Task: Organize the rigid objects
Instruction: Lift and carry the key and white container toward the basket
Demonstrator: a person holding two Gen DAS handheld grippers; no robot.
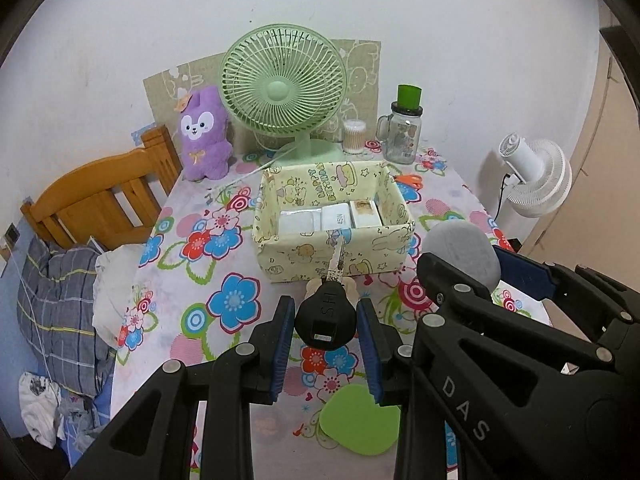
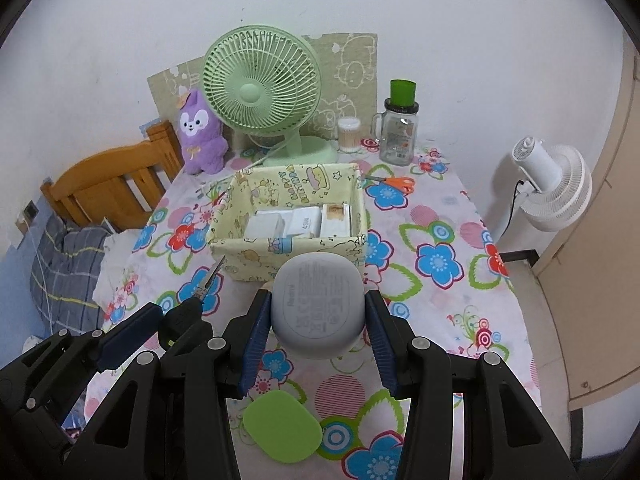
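Note:
My left gripper (image 1: 325, 307) is shut on the black head of a key (image 1: 326, 322), its metal blade pointing ahead at the yellow cartoon-print box (image 1: 280, 258). Beside it, my right gripper (image 2: 318, 300) is shut on a grey rounded case (image 2: 318, 308), held above the table just in front of the box (image 2: 248, 262). Several white packs (image 2: 304, 220) lie inside the box. In the right wrist view the key (image 2: 182, 320) and left gripper (image 2: 176, 322) show at lower left. A flat green pad (image 2: 282, 426) lies on the flowered cloth below both grippers.
Behind the box stand a green desk fan (image 1: 282, 88), a purple plush toy (image 1: 204, 136), a cotton swab tub (image 1: 354, 136) and a glass jar (image 1: 402, 132) with a green lid. Orange scissors (image 2: 394, 184) lie right of the box. A wooden chair (image 1: 100, 200) stands left, a white fan (image 2: 552, 184) right.

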